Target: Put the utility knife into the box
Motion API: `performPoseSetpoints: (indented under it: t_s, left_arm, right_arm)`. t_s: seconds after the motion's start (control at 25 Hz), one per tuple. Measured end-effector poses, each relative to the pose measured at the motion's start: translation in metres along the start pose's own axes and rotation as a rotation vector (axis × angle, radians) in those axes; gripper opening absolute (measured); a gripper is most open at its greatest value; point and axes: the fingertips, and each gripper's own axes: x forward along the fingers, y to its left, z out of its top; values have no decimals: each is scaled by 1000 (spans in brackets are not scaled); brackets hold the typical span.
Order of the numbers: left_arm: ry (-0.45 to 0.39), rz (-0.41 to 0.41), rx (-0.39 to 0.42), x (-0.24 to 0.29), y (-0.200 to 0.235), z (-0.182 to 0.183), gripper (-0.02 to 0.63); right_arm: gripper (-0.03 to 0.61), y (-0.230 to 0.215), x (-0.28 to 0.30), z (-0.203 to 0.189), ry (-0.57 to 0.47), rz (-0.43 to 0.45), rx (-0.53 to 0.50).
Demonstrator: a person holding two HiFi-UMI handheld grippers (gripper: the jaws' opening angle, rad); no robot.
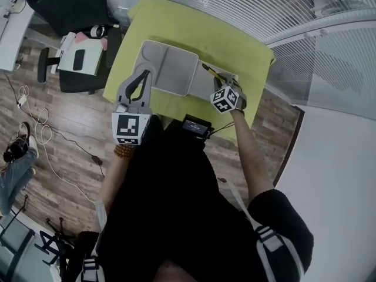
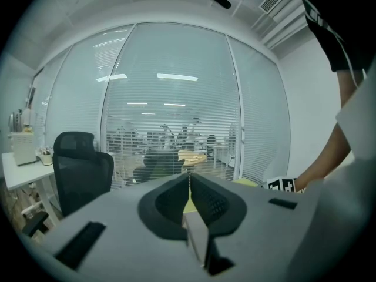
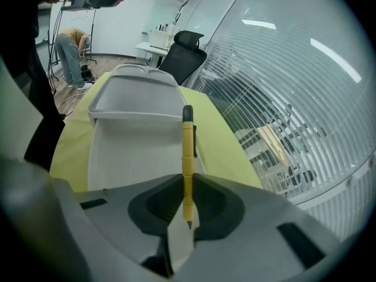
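Observation:
A yellow utility knife (image 3: 187, 151) is clamped upright between the jaws of my right gripper (image 3: 187, 195), its dark tip pointing away from me. In the head view this gripper (image 1: 219, 82) holds the knife (image 1: 210, 71) over the flat white panel just right of the white box (image 1: 176, 69). The box (image 3: 135, 98) lies open on the yellow-green table (image 1: 176, 22) with nothing visible inside. My left gripper (image 1: 143, 78) hovers at the box's left edge. In the left gripper view its jaws (image 2: 189, 184) are pressed together with nothing between them.
A flat white panel (image 3: 129, 151) lies under the knife, adjoining the box. A black device (image 1: 197, 126) sits at the table's near edge. A black office chair (image 1: 70, 4) stands left of the table. Glass walls with blinds (image 1: 305, 16) run behind it. Cables (image 1: 35, 122) lie on the wooden floor.

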Motion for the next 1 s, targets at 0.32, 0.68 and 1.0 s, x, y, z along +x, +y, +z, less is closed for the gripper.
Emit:
performPoseSetpoints:
  t_s: [0.32,0.68,1.0]
  left_arm:
    - [14,13,0,-1,3,-5,20]
    - [21,29,-3,-2,8,-6,20]
    - [27,36,-15,-2,13,-8,20]
  right_arm:
    - [43,5,22,-14,64,38,-30]
    - [43,10,40,-25,124,72,-39]
    - [45,10,45,-29,155,87,-42]
